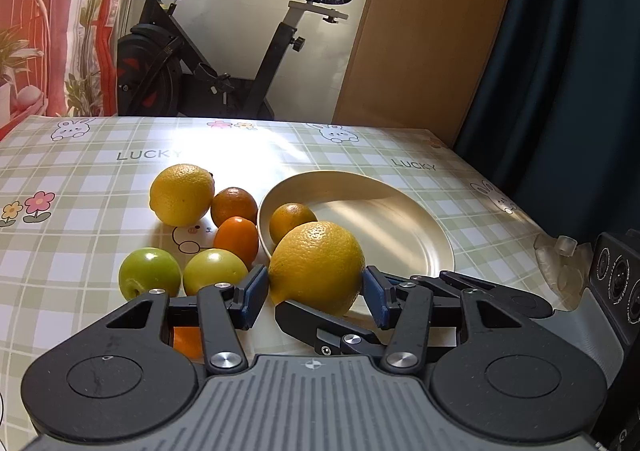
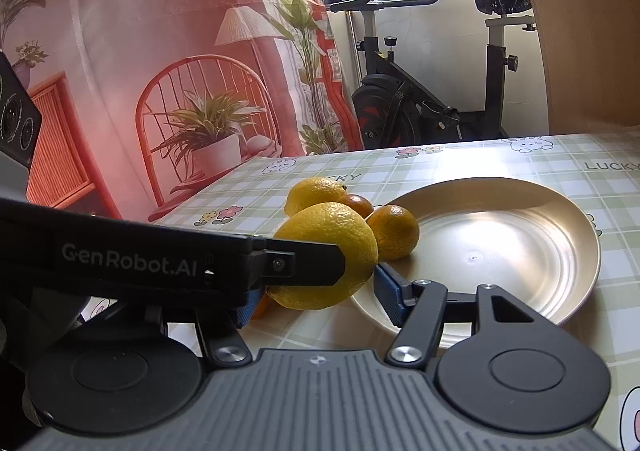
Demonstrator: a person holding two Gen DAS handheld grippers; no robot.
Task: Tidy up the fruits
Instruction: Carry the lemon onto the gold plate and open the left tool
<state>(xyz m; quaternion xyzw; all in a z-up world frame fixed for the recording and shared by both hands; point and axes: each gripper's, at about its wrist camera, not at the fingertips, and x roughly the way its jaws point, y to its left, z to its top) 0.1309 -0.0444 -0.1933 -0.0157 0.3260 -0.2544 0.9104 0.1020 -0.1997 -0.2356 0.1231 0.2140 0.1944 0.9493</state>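
- Left wrist view: we see the near lemon point(image 1: 317, 267) straight ahead of our left gripper point(image 1: 316, 291), sitting between its blue pads point(image 1: 254, 289). The pads flank the fruit's sides, and whether they press it or merely bracket it we cannot tell. The lemon overlaps the near rim of the plate point(image 1: 404, 227), our landmark, and looks lifted at that edge.
- Same view: one small orange point(image 1: 291, 219) already lies inside the plate at its left side. To the left of the plate, on the tablecloth point(image 1: 80, 211), lie a second lemon point(image 1: 181, 193), a dark orange point(image 1: 233, 205), a bright orange point(image 1: 236, 238) and two green apples point(image 1: 150, 272).
- Right wrist view: the same lemon point(image 2: 326, 255) lies ahead and left of our right gripper point(image 2: 320, 299), whose fingers stand wide apart, holding nothing. The left gripper's finger crosses in front of it.
- Right wrist view: the plate point(image 2: 560, 291) opens to the lemon's right, so we judge the coming move to be a short carry rightward over the rim, with the left hand the nearer.
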